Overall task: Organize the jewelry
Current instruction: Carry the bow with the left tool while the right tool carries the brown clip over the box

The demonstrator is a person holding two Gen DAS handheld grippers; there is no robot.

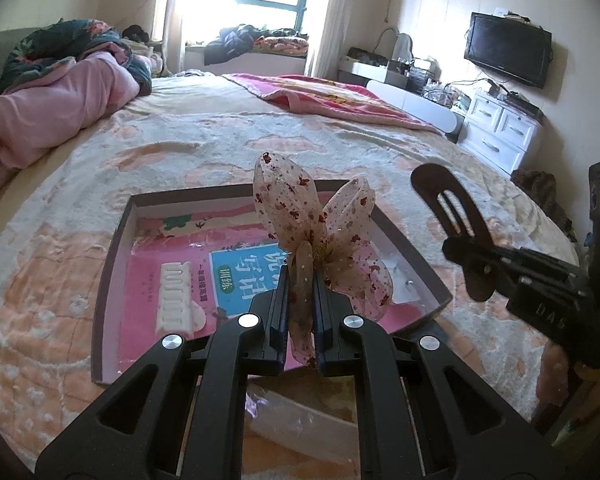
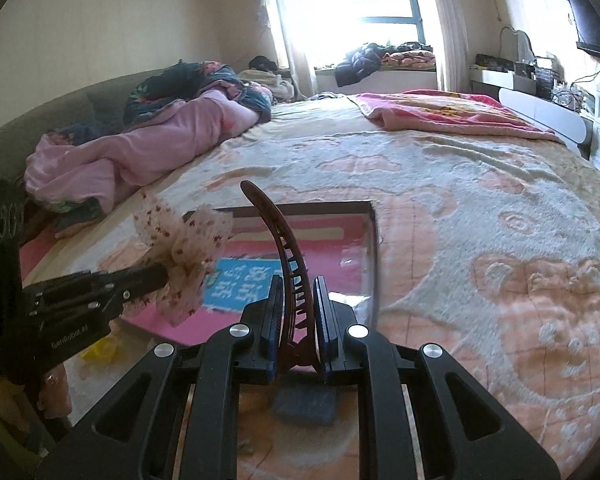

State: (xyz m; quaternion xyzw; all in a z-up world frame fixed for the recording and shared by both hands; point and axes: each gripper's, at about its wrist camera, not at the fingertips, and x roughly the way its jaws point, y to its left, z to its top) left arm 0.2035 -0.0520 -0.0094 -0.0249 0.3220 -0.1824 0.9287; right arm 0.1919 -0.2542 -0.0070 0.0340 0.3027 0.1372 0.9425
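My left gripper (image 1: 301,280) is shut on a sheer floral fabric bow hair clip (image 1: 320,224) and holds it upright above a shallow open box (image 1: 112,248) lined with a pink booklet. My right gripper (image 2: 296,292) is shut on a dark brown curved banana hair clip (image 2: 278,236) with teeth, also held upright above the box (image 2: 374,232). The right gripper with its clip (image 1: 452,216) shows at the right of the left wrist view. The left gripper with the bow (image 2: 188,248) shows at the left of the right wrist view.
The box lies on a bed with a peach bear-pattern blanket (image 2: 500,240). A pink quilt (image 1: 40,120) is heaped at the left, a pink towel (image 1: 332,96) lies farther back. White drawers (image 1: 500,128) and a wall TV (image 1: 508,50) stand at the right. A yellow item (image 2: 100,350) lies near the box.
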